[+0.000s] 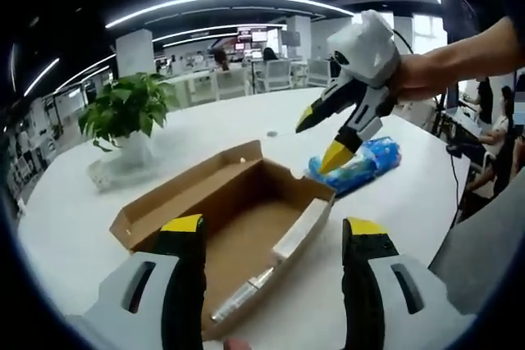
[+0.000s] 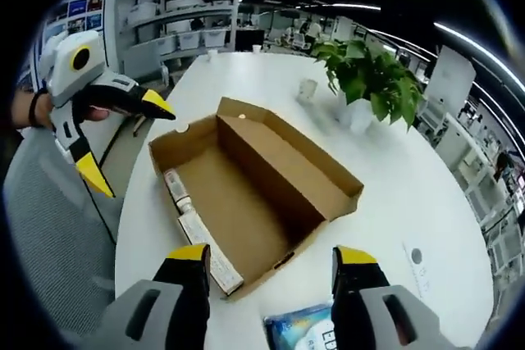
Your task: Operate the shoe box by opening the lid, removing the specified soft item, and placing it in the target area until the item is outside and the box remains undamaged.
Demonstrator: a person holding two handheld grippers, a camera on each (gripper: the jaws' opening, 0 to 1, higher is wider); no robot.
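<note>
The brown cardboard shoe box (image 1: 246,202) lies open on the white round table (image 1: 74,227), its inside bare except for white strips along one wall (image 2: 193,223). A blue soft packet (image 1: 358,165) lies on the table just outside the box, and it appears again at the bottom edge of the right gripper view (image 2: 297,329). My right gripper (image 1: 321,137) hangs open just above that packet, holding nothing. My left gripper (image 1: 275,225) stands open over the box's near end. Seen from the right gripper view, the left gripper (image 2: 127,141) is open beside the box, and the right gripper's (image 2: 272,255) own jaws are spread over the box's corner.
A potted green plant (image 1: 127,108) stands on the table behind the box, with a small white cup (image 2: 308,88) near it. A round mark (image 2: 417,256) sits on the tabletop. People sit at desks past the table's edge (image 1: 492,116). Office shelves stand behind (image 2: 184,18).
</note>
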